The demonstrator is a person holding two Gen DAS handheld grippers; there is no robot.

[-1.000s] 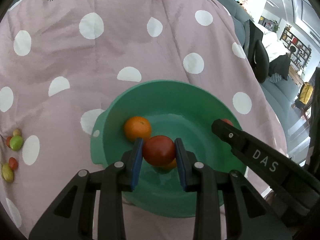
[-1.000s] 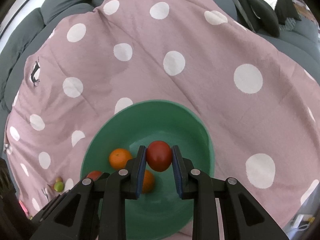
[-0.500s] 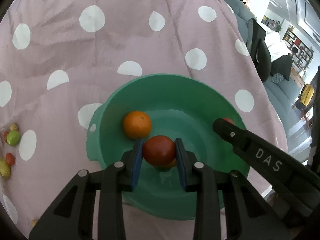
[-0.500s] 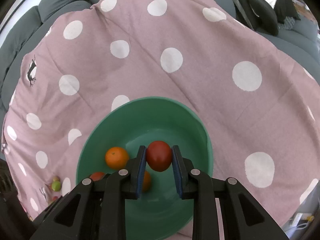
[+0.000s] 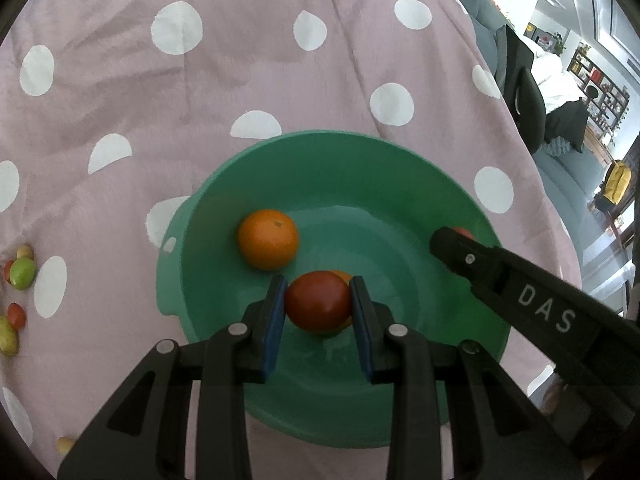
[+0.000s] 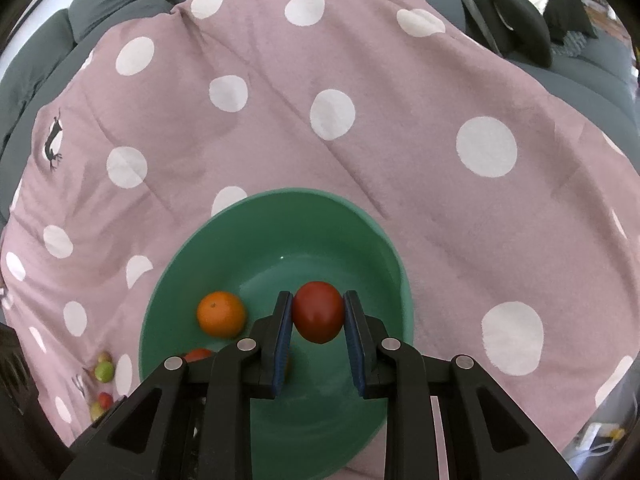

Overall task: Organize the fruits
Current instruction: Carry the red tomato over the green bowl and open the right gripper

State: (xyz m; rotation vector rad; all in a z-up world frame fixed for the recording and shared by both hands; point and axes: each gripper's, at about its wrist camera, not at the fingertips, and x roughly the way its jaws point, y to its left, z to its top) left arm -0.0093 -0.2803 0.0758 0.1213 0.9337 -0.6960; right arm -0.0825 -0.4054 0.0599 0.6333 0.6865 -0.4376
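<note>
A green bowl (image 5: 328,136) sits on a pink cloth with white dots. Inside it lie an orange (image 5: 268,239) and a second orange (image 5: 342,276), mostly hidden. My left gripper (image 5: 318,285) is shut on a red tomato (image 5: 318,302) held over the bowl's near side. My right gripper (image 6: 319,300) is shut on another red tomato (image 6: 318,312), above the bowl (image 6: 280,194). In the right wrist view the orange (image 6: 221,314) lies to the left. The right gripper (image 5: 452,242) also reaches in from the right in the left wrist view.
Small green, red and yellow fruits (image 5: 22,274) lie loose on the cloth (image 5: 240,60) at the far left, also visible as small fruits (image 6: 104,370). A grey sofa (image 6: 100,4) lies under the cloth. A black chair (image 5: 524,92) stands at the far right.
In the left wrist view the bowl and cloth have slid slightly up the picture. Both grippers still hold their tomatoes the same way.
</note>
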